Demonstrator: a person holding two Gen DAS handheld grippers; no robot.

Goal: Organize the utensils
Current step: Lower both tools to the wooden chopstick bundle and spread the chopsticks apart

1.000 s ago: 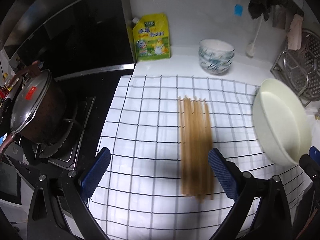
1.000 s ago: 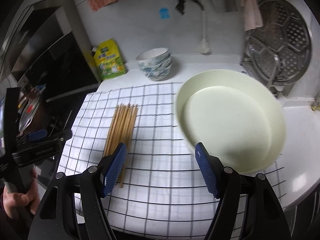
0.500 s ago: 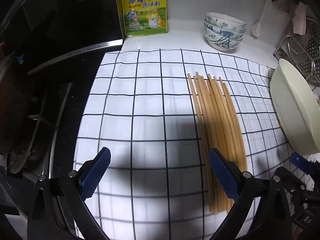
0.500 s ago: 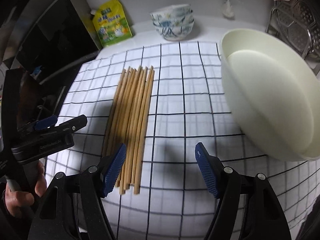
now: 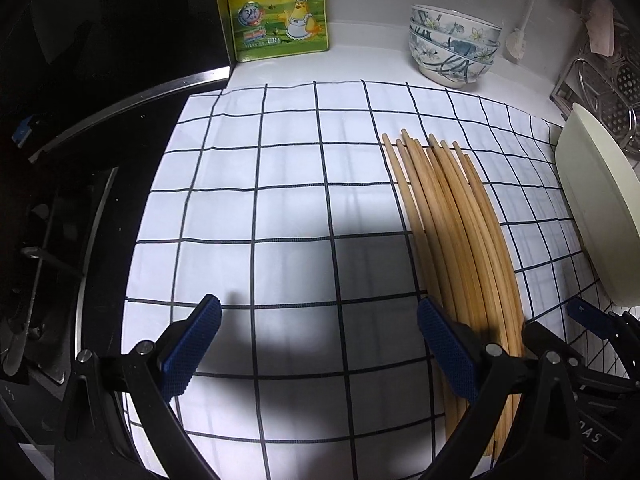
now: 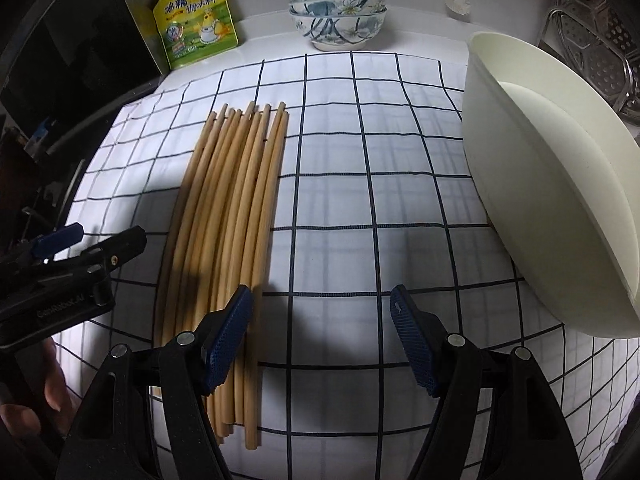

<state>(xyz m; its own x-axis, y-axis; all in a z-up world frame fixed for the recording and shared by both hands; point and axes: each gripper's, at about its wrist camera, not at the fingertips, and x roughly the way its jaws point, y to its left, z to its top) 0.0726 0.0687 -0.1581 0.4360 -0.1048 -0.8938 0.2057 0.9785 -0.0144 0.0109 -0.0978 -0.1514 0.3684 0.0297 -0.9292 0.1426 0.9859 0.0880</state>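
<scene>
Left gripper jaws spread wide, nothing between them, only checked cloth and its own shadow. Right gripper also wide open, empty, over the same cloth.

Chopsticks lie in one loose bundle flat on the cloth, tips fanned slightly toward the back wall. In the left wrist view the bundle sits just outside the gripper's right finger, near ends passing behind that finger. In the right wrist view the chopsticks run under or beside the left finger (contact hard to judge from this angle), mostly outside the gap.

So the bundle lies between the two grippers; the left gripper shows at that view's left edge.

Cream basin tilted at right of the cloth. Stacked patterned bowls and yellow seasoning pouch at the back; stove at left.
</scene>
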